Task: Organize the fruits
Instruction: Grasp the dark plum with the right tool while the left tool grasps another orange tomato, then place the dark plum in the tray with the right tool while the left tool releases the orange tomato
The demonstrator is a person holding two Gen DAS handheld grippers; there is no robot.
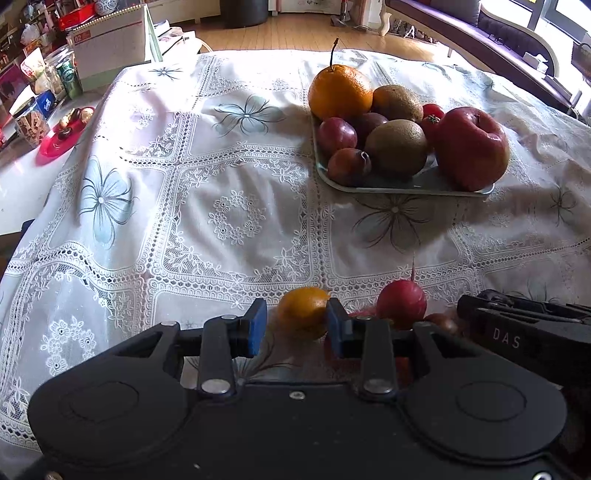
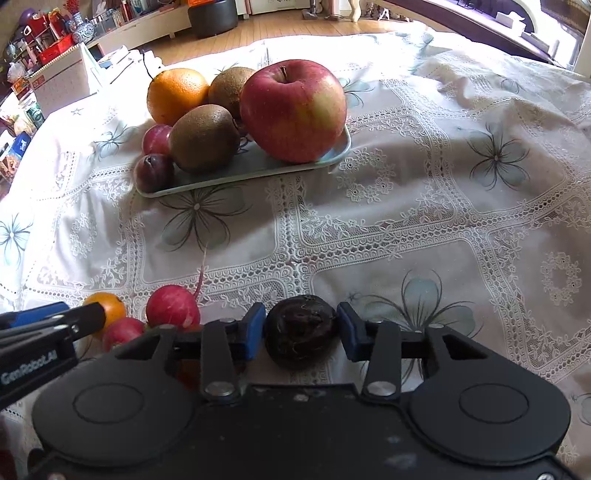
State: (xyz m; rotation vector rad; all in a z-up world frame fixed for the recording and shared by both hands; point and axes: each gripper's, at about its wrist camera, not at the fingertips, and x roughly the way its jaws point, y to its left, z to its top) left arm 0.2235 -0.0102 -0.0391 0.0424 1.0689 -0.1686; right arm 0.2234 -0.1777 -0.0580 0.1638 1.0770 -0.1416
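Note:
A pale green tray (image 1: 373,189) (image 2: 236,176) holds a big orange (image 1: 340,92) (image 2: 177,94), two kiwis, a red apple (image 1: 472,147) (image 2: 293,110), plums and small tomatoes. In the left wrist view my left gripper (image 1: 297,326) is open around a small orange fruit (image 1: 303,317). Its right pad touches the fruit and a sliver of cloth shows at the left pad. In the right wrist view my right gripper (image 2: 302,328) is shut on a dark wrinkled fruit (image 2: 301,336). Red radishes (image 1: 402,302) (image 2: 171,306) lie between the two grippers.
A white lace tablecloth (image 1: 221,221) covers the table. Beyond its left edge is a side surface with a red plate (image 1: 61,138), jars and a cardboard box (image 1: 110,48). A sofa (image 1: 517,33) stands at the far right and wooden floor lies behind the table.

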